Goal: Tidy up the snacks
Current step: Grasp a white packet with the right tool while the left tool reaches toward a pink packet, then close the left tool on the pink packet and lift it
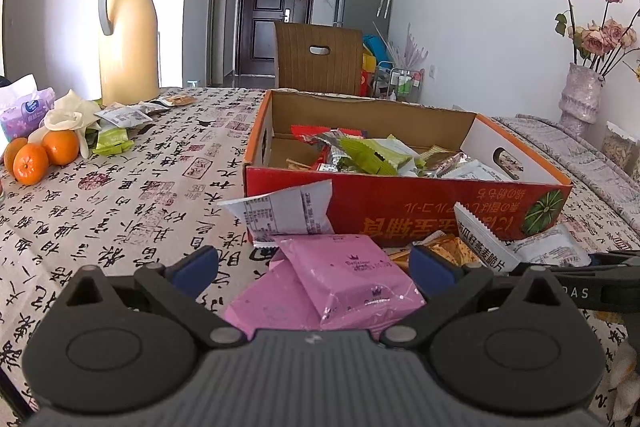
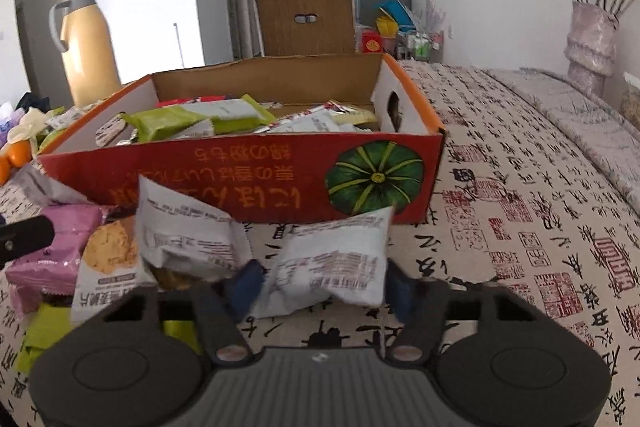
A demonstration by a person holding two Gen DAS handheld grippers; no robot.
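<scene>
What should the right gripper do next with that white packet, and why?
Probably close on it. The right gripper already straddles the white packet, jaws apart on either side, and the snack box lies just ahead for the drop.

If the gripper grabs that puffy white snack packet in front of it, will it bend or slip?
The puffy white foil snack packet looks air-filled and crinkled, so it will probably squash and flop rather than stay stiff. Its glossy wrapper may slide a little between the right gripper's blue fingers. It is likely light, so a push would probably scoot it across the calligraphy tablecloth.
</scene>
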